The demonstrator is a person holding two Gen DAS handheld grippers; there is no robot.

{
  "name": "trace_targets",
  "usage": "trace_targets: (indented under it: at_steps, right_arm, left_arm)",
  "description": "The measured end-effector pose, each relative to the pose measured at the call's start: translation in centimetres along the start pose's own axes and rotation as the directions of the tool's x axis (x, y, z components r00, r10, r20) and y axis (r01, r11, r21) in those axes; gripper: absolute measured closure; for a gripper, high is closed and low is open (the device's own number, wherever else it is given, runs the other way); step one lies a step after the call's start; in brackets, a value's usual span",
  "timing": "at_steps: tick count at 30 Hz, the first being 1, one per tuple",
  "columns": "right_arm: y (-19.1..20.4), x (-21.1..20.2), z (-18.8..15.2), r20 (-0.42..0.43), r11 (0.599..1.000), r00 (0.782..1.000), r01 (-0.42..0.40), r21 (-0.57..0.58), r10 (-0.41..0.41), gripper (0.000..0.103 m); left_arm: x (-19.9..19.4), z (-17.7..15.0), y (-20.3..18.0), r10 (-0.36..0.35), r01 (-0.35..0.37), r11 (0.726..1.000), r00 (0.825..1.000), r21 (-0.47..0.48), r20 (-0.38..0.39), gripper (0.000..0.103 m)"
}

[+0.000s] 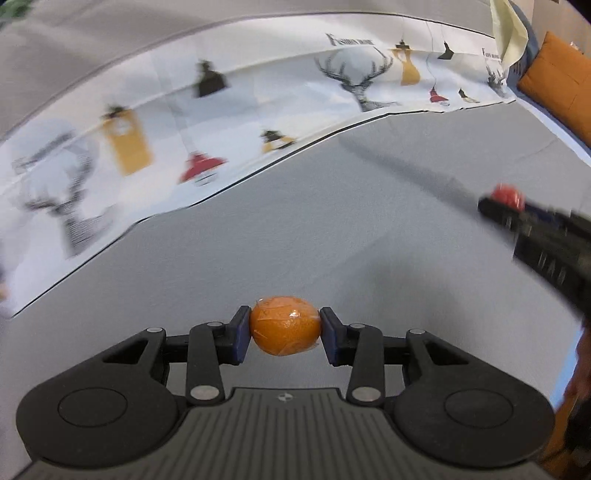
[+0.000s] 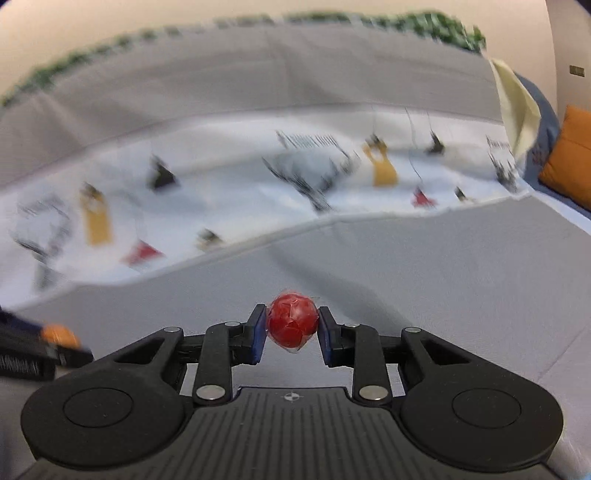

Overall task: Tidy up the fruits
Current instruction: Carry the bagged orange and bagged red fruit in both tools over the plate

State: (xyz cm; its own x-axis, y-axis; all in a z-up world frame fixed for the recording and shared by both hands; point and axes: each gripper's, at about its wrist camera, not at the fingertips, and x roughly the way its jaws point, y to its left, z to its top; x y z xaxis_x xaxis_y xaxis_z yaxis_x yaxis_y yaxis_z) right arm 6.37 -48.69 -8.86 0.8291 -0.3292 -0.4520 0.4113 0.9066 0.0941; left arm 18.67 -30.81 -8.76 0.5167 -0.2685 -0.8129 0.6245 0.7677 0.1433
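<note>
My left gripper (image 1: 285, 328) is shut on a small orange fruit (image 1: 285, 325) wrapped in clear film, held above the grey cloth. Both blue pads press its sides. My right gripper (image 2: 292, 326) is shut on a small red fruit (image 2: 292, 325), also film-wrapped, lifted off the grey surface. In the left wrist view the right gripper (image 1: 496, 205) shows blurred at the right edge with the red fruit (image 1: 506, 194) at its tip. In the right wrist view the left gripper (image 2: 55, 343) appears at the left edge with the orange fruit (image 2: 59, 334).
A white cloth (image 1: 258, 122) printed with deer and lamps lies along the back of the grey surface (image 1: 369, 240). An orange cushion (image 1: 561, 81) sits at the far right, beside a cream cloth (image 1: 508, 29). Green foliage (image 2: 436, 26) runs behind the grey backrest.
</note>
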Motion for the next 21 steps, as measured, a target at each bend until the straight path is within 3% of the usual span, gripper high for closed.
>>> trace_targets:
  at_steps: [7, 11, 18, 21]
  right_arm:
    - [7.1, -11.1, -1.2, -0.017, 0.987, 0.987, -0.159, -0.024, 0.159, 0.073]
    - [10.8, -17.1, -2.7, -0.067, 0.964, 0.963, -0.265, -0.032, 0.263, 0.073]
    - [16.2, -25.7, -5.1, -0.109, 0.915, 0.915, -0.396, -0.073, 0.388, 0.073]
    - [17.9, -28.3, -5.8, -0.108, 0.9, 0.908, -0.417, -0.126, 0.405, 0.073]
  left_arm:
    - [-12.2, -8.9, 5.1, 0.062, -0.063, 0.997, 0.998, -0.034, -0.027, 0.059]
    - [-17.8, -13.2, 6.9, 0.071, -0.074, 0.993, 0.997, -0.097, -0.03, 0.059]
    - [-24.6, -19.4, 8.4, 0.058, -0.058, 0.985, 0.998, -0.163, 0.0, 0.059]
    - [-26.7, -21.3, 8.8, 0.063, -0.057, 0.98, 0.998, -0.192, 0.024, 0.059]
